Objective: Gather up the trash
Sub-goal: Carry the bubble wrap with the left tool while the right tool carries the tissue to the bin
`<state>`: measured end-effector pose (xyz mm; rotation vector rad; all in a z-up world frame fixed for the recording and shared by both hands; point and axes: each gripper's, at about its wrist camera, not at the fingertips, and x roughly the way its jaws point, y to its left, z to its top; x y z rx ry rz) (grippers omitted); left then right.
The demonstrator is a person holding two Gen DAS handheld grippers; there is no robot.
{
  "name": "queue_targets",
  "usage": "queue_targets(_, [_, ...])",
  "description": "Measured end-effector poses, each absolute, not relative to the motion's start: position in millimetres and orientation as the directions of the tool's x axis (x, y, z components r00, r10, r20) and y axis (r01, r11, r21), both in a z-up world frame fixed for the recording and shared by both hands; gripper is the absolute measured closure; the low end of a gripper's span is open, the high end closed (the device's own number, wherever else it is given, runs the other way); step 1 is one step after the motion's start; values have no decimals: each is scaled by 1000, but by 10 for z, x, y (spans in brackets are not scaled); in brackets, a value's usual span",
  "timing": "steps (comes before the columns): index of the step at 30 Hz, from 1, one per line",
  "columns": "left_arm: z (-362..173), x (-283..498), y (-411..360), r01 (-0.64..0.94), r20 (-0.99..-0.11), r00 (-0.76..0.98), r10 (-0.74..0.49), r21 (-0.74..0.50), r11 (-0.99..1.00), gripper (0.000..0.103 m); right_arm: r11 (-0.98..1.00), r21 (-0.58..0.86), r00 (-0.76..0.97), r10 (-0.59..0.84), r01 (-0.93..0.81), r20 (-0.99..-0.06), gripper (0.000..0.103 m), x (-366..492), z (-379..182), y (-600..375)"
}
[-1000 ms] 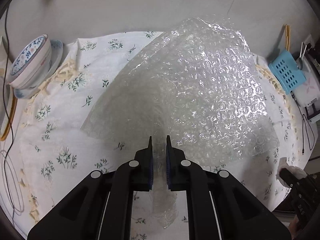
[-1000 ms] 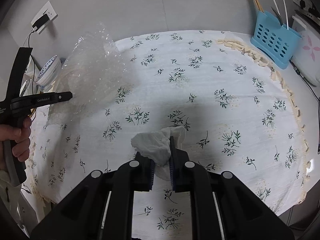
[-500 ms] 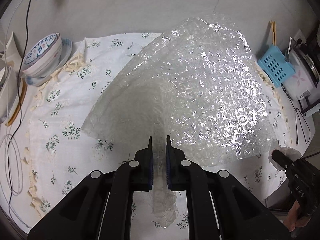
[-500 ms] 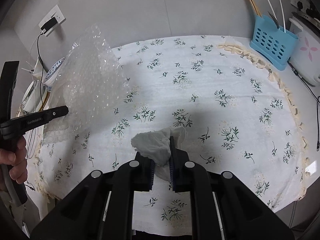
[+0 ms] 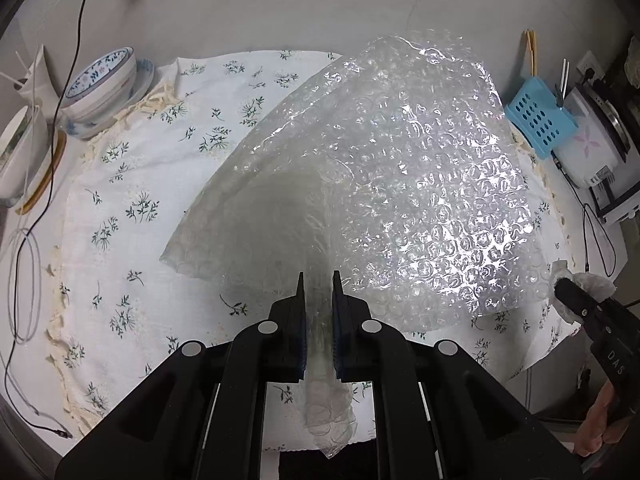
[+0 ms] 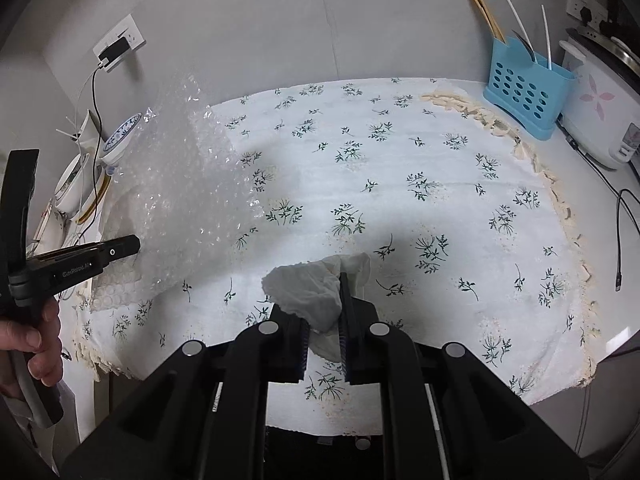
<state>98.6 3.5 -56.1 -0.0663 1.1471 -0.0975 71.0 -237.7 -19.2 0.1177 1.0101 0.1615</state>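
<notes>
The left gripper [image 5: 317, 280] was clamped on a gathered neck of the large clear bubble-wrap sheet [image 5: 400, 168], with a short tail of the film hanging out behind the jaws. Pinching the sheet at a bunched point, rather than at a flat edge, probably gave the pads enough thickness to hold. The rest of the sheet fanned out ahead of the gripper, arched above the white floral tablecloth [image 5: 120, 208]; whether its far edge touched the cloth could not be determined.

The right gripper [image 6: 323, 280] was closed on a crumpled white paper tissue [image 6: 308, 288], most of which bulged out over the left jaw. In the left wrist view this tissue [image 5: 592, 282] showed at that gripper's tip, beside the right edge of the bubble wrap.

Both pieces of trash were therefore in hand and off the table. No bin was visible in either view.

A blue perforated plastic utensil holder [image 6: 524, 84] and a blue-patterned ceramic bowl [image 5: 102, 80] stood at opposite edges of the table, clear of both loads.
</notes>
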Motion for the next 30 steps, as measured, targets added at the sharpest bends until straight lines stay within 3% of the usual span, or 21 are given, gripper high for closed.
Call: queue_targets(30, [-614, -248, -424, 32, -906, 408, -114, -111, 993, 95, 976, 184, 521, 218, -116, -825, 92, -333, -166, -2643])
